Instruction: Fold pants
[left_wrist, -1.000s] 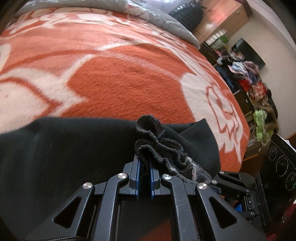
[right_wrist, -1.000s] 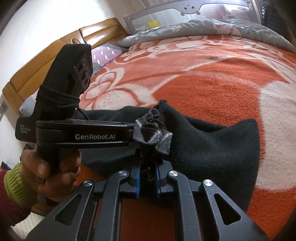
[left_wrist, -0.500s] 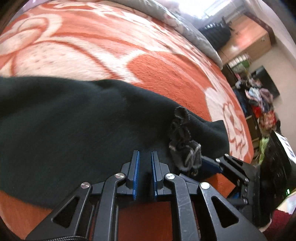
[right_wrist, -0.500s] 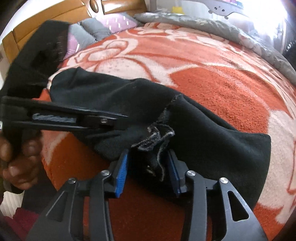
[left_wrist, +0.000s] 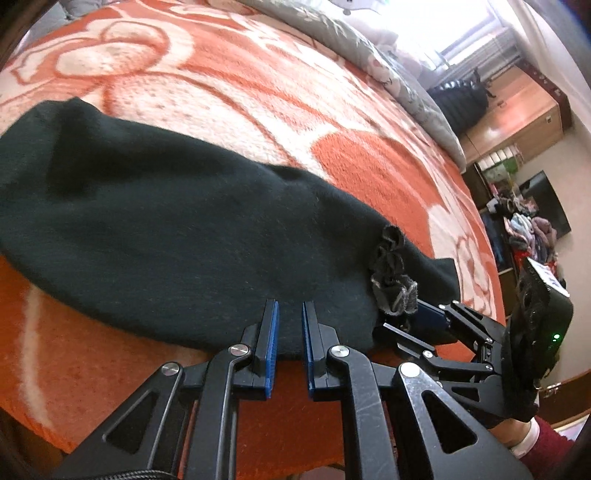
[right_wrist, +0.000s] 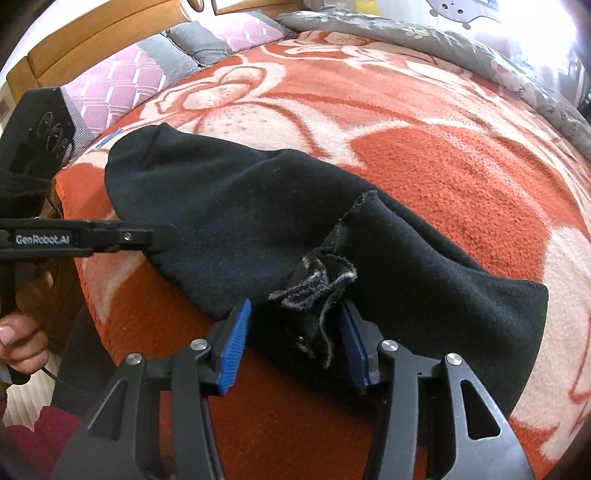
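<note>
The black pants (left_wrist: 166, 236) lie folded on the orange-and-white blanket (left_wrist: 258, 92), also in the right wrist view (right_wrist: 240, 206). A frayed bunched hem (right_wrist: 317, 273) sticks up near their front edge. My left gripper (left_wrist: 290, 321) has its jaws slightly apart at the pants' near edge, with no cloth between them. My right gripper (right_wrist: 295, 325) is open wide, its blue pads on either side of the frayed hem. The right gripper also shows in the left wrist view (left_wrist: 424, 317), and the left gripper shows at the left of the right wrist view (right_wrist: 147, 238).
The bed's front edge runs just under both grippers. A wooden headboard (right_wrist: 92, 40) and purple pillows (right_wrist: 122, 85) lie at the far left. A grey quilt (right_wrist: 443, 40) lies along the far side. A cabinet and piled clothes (left_wrist: 524, 229) stand beyond the bed.
Both grippers let go of the bunched hem and opened. The pants dropped flat onto the blanket. The left gripper moved left, away from the hem.
</note>
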